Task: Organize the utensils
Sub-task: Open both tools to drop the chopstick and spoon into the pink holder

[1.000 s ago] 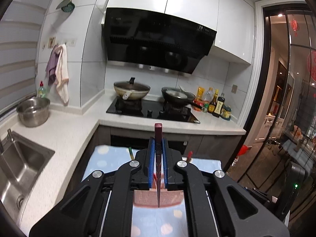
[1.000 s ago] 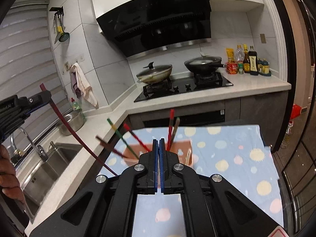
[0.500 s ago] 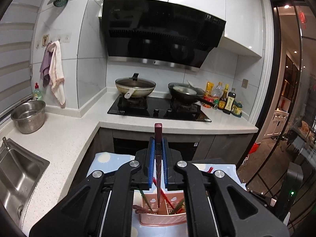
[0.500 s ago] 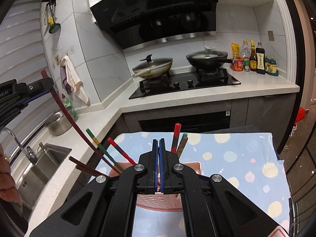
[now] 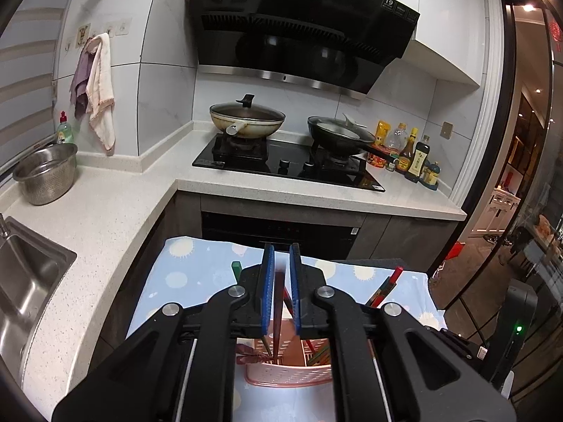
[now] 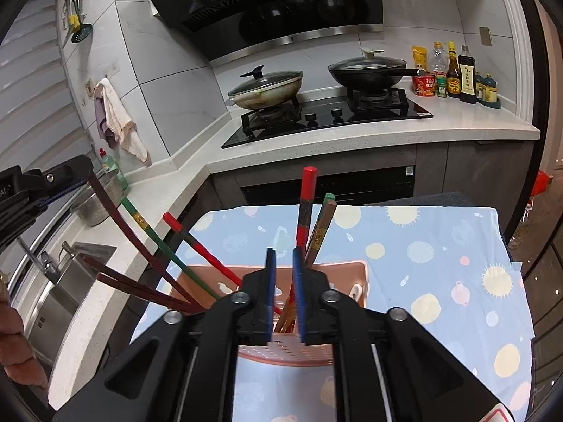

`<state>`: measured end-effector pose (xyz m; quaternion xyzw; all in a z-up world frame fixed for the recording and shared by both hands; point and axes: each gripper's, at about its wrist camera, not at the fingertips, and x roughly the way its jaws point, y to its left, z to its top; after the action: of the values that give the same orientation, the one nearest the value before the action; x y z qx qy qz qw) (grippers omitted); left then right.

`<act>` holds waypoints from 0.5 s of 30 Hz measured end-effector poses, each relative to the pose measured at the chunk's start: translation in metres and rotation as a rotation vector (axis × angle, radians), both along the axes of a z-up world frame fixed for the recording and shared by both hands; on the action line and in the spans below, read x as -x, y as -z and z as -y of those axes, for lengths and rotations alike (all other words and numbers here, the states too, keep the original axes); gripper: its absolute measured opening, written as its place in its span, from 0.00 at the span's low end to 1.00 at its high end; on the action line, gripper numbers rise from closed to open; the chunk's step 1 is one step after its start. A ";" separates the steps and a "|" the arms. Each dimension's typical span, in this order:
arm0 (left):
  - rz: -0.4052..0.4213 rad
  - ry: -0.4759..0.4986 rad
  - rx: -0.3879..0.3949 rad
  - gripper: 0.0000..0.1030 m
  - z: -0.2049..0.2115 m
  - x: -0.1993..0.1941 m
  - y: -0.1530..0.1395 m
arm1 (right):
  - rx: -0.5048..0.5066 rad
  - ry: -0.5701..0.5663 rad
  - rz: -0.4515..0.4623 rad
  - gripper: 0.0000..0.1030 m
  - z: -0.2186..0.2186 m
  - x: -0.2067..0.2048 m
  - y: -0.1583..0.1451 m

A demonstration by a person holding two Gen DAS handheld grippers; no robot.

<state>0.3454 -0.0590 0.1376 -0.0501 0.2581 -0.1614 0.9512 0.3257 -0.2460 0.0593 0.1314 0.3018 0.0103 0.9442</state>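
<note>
both tongs [image 5: 280,270] [image 6: 283,263] released; dark chopstick [image 5: 278,311] loose between left pads, tip hidden in pink basket [image 5: 288,374].

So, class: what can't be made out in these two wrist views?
- Pink basket floor and chopstick tips: both views, hidden behind the gripper fingers.
- Dark red chopstick: left view, blurred between the fingers; contact unclear.
- Sauce bottle labels: too small.
- Person's hand: right view, cut by the edge.
</note>
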 end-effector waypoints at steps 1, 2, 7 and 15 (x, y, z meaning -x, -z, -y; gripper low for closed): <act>-0.002 -0.003 -0.001 0.10 -0.001 0.001 0.001 | 0.005 0.000 0.003 0.15 0.000 0.001 0.000; -0.001 -0.005 -0.003 0.13 -0.001 0.002 0.001 | 0.007 0.001 0.006 0.15 0.000 0.003 -0.001; -0.001 -0.012 -0.004 0.16 -0.004 0.007 0.001 | 0.006 -0.005 0.010 0.16 -0.001 0.012 -0.004; 0.003 -0.017 -0.021 0.16 -0.008 0.025 0.002 | 0.006 -0.010 0.009 0.16 -0.005 0.030 -0.008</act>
<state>0.3207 -0.0512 0.1351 -0.0423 0.2581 -0.1506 0.9534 0.2953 -0.2410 0.0669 0.1269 0.2982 0.0149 0.9459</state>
